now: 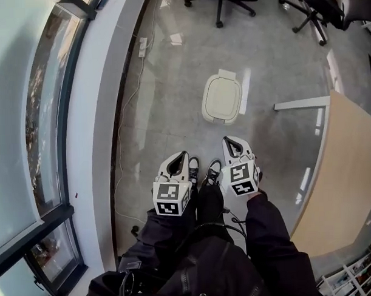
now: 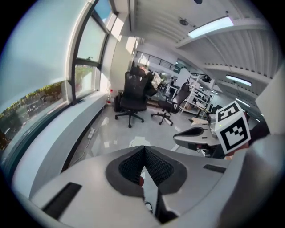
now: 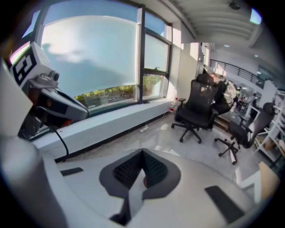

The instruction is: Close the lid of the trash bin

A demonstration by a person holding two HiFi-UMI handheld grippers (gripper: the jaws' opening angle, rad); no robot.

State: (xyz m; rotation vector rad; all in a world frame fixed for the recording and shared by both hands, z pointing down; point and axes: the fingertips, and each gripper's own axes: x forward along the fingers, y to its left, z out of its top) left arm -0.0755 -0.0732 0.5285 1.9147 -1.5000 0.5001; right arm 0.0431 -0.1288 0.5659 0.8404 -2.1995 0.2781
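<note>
The right gripper (image 3: 142, 151) points across a glossy grey floor (image 3: 156, 136), jaws closed tip to tip with nothing between them. At upper left is the left gripper (image 3: 78, 108), a black cable (image 3: 60, 136) hanging beneath it. A black office chair (image 3: 198, 107) stands near the long white sill (image 3: 102, 122) under a wide window (image 3: 93, 58).

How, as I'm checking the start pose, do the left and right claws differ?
The right claw sits farther forward, nearer the trash bin, than the left claw. The left claw is on the window side, the right claw on the desk side. Both are shut and empty.
</note>
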